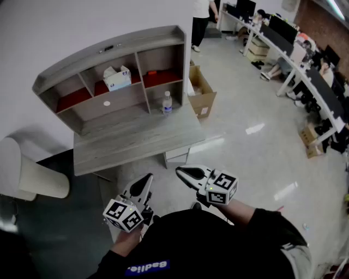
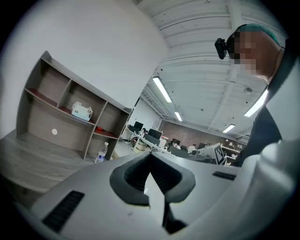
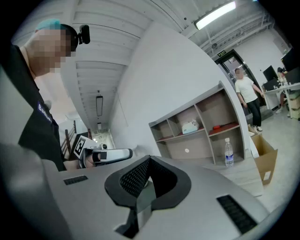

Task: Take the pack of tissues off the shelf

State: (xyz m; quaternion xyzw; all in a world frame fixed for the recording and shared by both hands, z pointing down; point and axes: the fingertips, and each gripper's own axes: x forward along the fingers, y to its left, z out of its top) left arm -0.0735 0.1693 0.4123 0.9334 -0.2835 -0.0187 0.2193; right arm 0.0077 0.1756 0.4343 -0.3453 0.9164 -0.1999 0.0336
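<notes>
A white and pale blue pack of tissues [image 1: 118,78] sits in the middle upper compartment of a grey wooden shelf unit [image 1: 109,52] on a desk. It shows too as the tissues [image 2: 81,111] in the left gripper view and the tissues [image 3: 190,126] in the right gripper view. My left gripper [image 1: 147,180] and right gripper [image 1: 180,171] are held low near my body, well short of the desk. Both have their jaws together with nothing between them.
A clear water bottle [image 1: 167,102] stands on the desk [image 1: 131,144] below the right compartments. A small red thing [image 1: 151,72] lies on the right shelf. An open cardboard box [image 1: 200,92] stands on the floor right of the desk. A person [image 1: 200,16] stands behind; office desks [image 1: 305,60] line the right.
</notes>
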